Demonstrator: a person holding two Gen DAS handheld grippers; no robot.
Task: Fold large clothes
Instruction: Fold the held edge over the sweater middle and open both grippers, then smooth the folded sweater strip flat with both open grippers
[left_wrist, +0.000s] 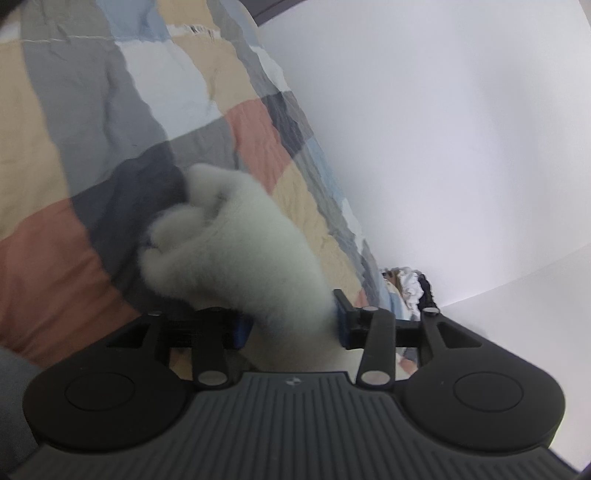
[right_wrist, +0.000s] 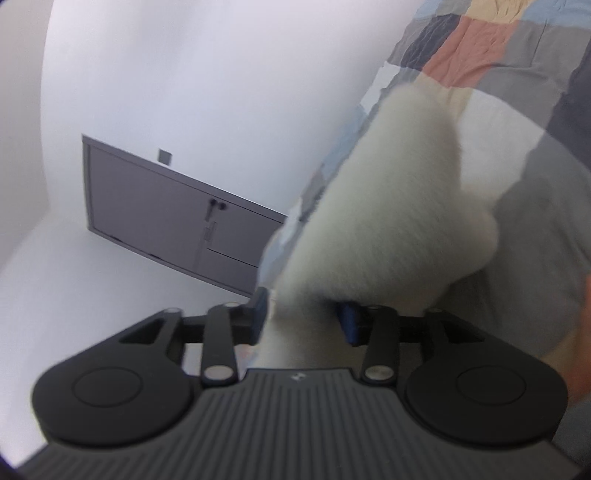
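Between the blue pads of the left tongs (left_wrist: 291, 325) sits a bunched fold of a fluffy white fleece garment (left_wrist: 236, 243), which rises forward from the jaws and flops over a patchwork quilt of grey, tan, salmon, navy and pale blue squares (left_wrist: 92, 110) on the bed. The left jaws stand partly spread; the fleece fills the gap, and the right-hand pad seems to press into the pile, though the blur makes the contact at the left-hand pad hard to judge. Beyond the quilt's edge is a plain white wall (left_wrist: 443, 129), and low against it lies a small heap of mixed clothes (left_wrist: 410, 288).

In the right wrist view, the right tongs (right_wrist: 303, 321) hold another bunch of the same white fleece (right_wrist: 388, 221), which climbs from between the pads and drapes towards the quilt (right_wrist: 480, 44). These jaws are likewise partly spread with the fabric packed between them and touching both pads. To the left, a grey cabinet with a handle (right_wrist: 177, 210) stands against the wall.
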